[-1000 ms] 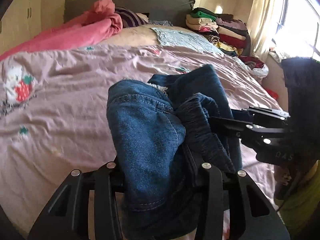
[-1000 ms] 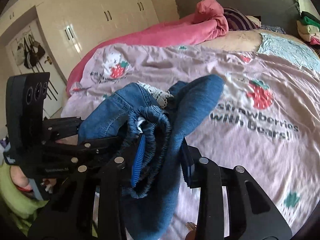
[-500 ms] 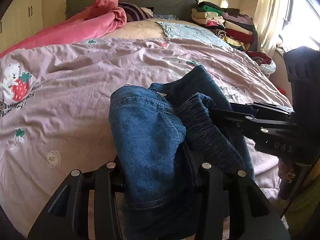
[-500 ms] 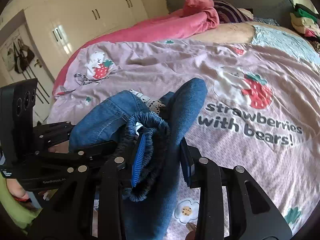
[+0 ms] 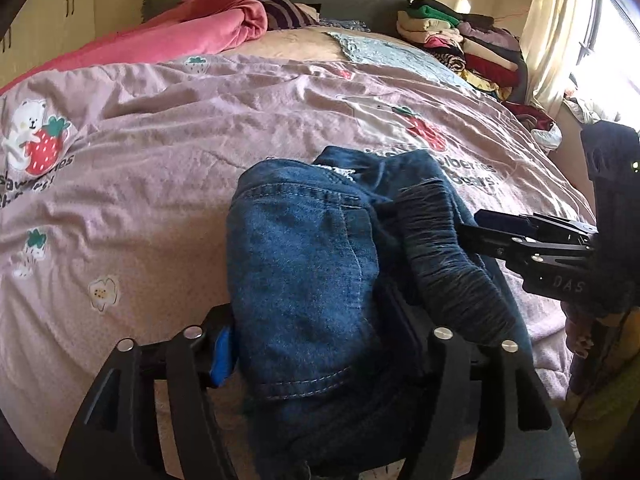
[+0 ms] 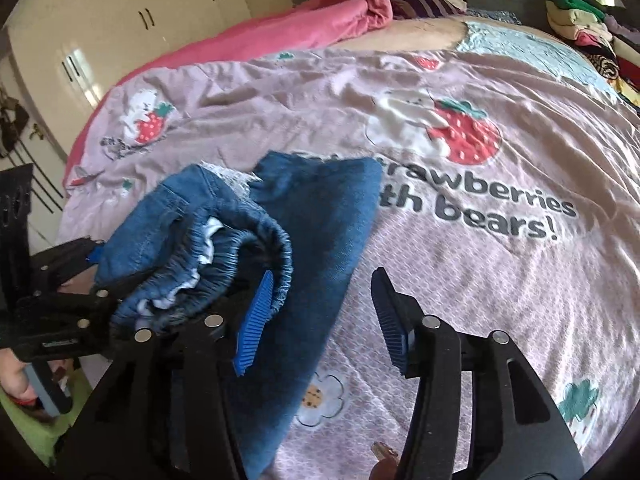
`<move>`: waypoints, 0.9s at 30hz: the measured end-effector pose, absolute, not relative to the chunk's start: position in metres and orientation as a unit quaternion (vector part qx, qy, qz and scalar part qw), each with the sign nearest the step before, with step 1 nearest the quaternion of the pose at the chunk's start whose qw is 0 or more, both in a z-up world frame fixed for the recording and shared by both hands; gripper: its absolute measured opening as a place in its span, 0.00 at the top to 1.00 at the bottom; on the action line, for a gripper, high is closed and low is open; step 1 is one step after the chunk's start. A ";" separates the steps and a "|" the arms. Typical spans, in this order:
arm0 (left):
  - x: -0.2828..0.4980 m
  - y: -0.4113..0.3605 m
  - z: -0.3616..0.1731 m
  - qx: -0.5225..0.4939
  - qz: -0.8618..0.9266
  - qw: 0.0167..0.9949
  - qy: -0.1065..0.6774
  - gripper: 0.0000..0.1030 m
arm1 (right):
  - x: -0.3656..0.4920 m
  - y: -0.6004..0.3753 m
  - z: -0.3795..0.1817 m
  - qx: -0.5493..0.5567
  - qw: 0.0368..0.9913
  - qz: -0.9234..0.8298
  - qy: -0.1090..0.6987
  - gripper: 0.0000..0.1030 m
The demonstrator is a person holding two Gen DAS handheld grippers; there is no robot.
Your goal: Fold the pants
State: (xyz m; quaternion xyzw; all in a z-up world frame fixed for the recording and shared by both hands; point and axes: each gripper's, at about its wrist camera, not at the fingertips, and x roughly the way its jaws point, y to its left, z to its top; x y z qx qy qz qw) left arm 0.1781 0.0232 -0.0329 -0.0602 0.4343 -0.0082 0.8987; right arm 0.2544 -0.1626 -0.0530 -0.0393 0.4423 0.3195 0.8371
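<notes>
The blue denim pants point(image 5: 304, 264) lie bunched at the near edge of the bed. My left gripper point(image 5: 320, 344) has its jaws wide apart with the denim lying between them, no longer pinched. My right gripper point(image 6: 324, 312) is open; its left pad point(image 6: 256, 320) touches the elastic waistband point(image 6: 256, 248), and the right pad point(image 6: 390, 320) is over the bedspread. In the left wrist view the right gripper point(image 5: 532, 240) comes in from the right against the waistband point(image 5: 440, 248). In the right wrist view the left gripper point(image 6: 68, 304) sits at the left by the denim point(image 6: 320, 220).
The pink strawberry-print bedspread point(image 5: 160, 140) covers the bed. A pink blanket point(image 5: 224, 28) lies crumpled at the headboard. A stack of folded clothes point(image 5: 460, 40) stands at the far right by the curtain. White wardrobes point(image 6: 120, 40) stand to the left.
Both grippers have lowered the pants to the bed and opened. The right gripper's jaws have spread off the waistband. The left gripper's jaws have widened around the denim.
</notes>
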 end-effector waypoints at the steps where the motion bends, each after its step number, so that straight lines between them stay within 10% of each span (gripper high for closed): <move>1: 0.178 0.024 -0.033 -0.062 -0.007 0.898 0.435 0.34 | 0.255 -0.161 -0.054 -0.043 0.837 0.317 0.444 0.52; 27: 0.152 0.034 -0.017 -0.065 0.017 0.904 0.423 0.05 | 0.223 -0.180 -0.019 -0.030 0.868 0.296 0.397 0.12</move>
